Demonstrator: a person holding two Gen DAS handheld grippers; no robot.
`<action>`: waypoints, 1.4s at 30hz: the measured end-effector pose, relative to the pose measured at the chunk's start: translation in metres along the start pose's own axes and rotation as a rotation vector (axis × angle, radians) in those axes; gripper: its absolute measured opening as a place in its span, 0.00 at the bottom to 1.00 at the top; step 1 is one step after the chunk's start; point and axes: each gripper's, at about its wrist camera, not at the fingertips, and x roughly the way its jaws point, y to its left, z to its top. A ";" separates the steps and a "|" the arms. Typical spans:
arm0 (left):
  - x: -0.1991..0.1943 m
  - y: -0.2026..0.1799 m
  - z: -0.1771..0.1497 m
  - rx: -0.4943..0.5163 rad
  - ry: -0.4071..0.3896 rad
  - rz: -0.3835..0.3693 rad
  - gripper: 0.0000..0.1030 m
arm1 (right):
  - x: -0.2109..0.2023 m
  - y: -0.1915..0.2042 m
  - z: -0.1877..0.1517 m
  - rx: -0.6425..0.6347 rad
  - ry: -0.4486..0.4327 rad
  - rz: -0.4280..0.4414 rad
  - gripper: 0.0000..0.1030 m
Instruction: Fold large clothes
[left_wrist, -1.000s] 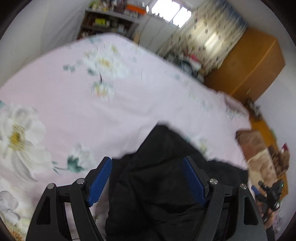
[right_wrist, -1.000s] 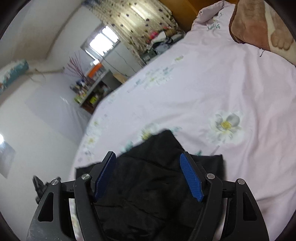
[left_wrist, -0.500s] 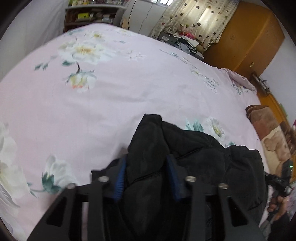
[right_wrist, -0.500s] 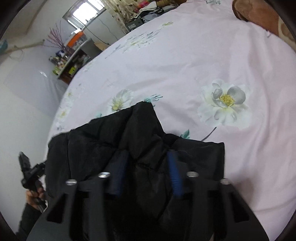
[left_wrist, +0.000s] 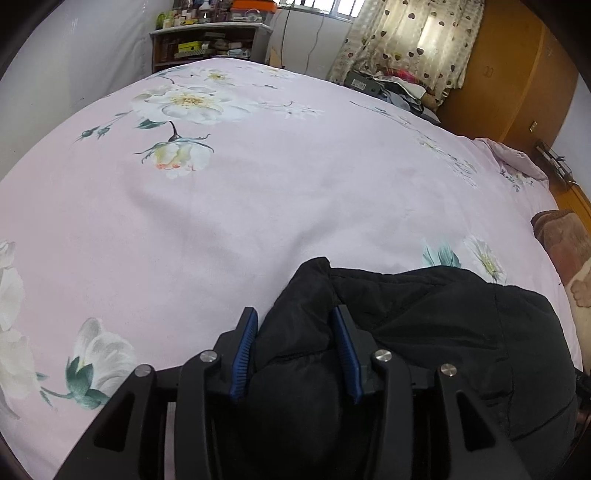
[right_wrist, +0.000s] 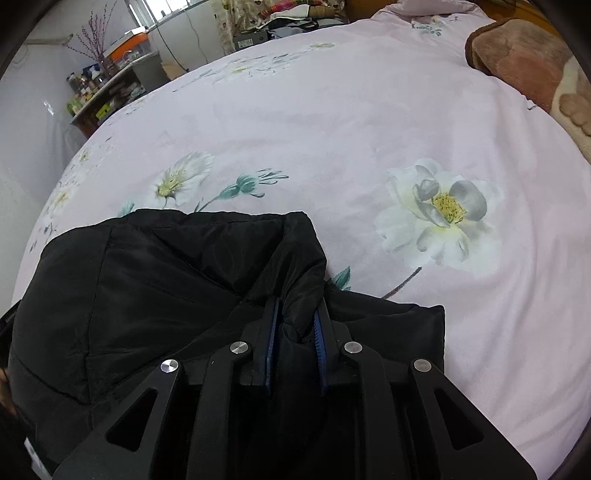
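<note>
Pink flowered bed (left_wrist: 258, 206) under black jacket (left_wrist: 424, 325); left gripper (left_wrist: 295, 325) fingers opening around a thick fold, right gripper (right_wrist: 297, 314) fingers clamped on another.

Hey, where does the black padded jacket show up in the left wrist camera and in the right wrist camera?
Left wrist view: the black padded jacket fills the lower right, a bunched fold between the left tongs, which are opening.
Right wrist view: the jacket fills the lower left, a fold pinched in the right tongs.
Shared landmark: the cluttered shelf beyond the pink floral bedspread.
</note>
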 end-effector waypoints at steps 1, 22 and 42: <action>-0.005 0.000 0.002 0.001 0.002 0.001 0.45 | -0.003 0.000 0.001 0.003 -0.002 -0.003 0.19; -0.093 -0.091 -0.016 0.257 -0.116 -0.179 0.48 | -0.120 0.047 -0.010 -0.048 -0.322 -0.207 0.40; -0.024 -0.119 -0.059 0.298 -0.102 -0.173 0.56 | -0.007 0.087 -0.032 -0.185 -0.191 0.053 0.50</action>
